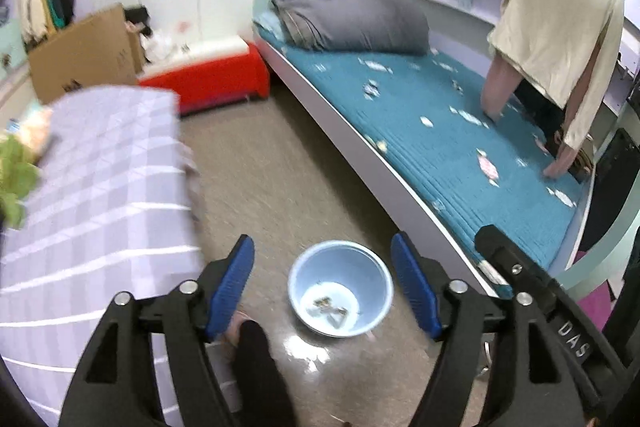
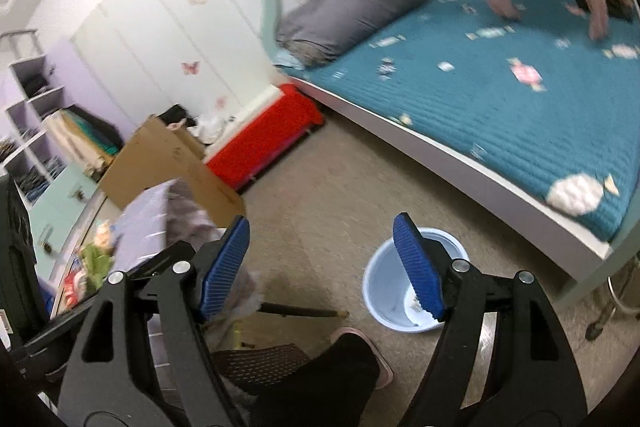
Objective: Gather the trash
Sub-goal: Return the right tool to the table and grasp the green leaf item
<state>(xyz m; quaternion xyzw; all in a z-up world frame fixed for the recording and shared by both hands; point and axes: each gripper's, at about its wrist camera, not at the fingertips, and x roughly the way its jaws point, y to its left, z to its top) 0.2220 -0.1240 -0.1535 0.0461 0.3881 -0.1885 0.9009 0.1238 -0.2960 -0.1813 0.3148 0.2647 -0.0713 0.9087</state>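
Above the blue bin [image 1: 341, 293], left claw [image 1: 322, 289] and right claw [image 2: 320, 267] gape empty.

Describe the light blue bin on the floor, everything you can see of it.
The light blue bin is a round, open-topped container that looks like smooth plastic, its walls narrowing toward the base. It stands upright on the speckled floor, close beside the white edge of the bed but apart from it. A few small scraps of trash lie on its bottom; otherwise it is nearly empty. Nothing but the floor touches it. In the right wrist view a blue finger pad hides part of it.
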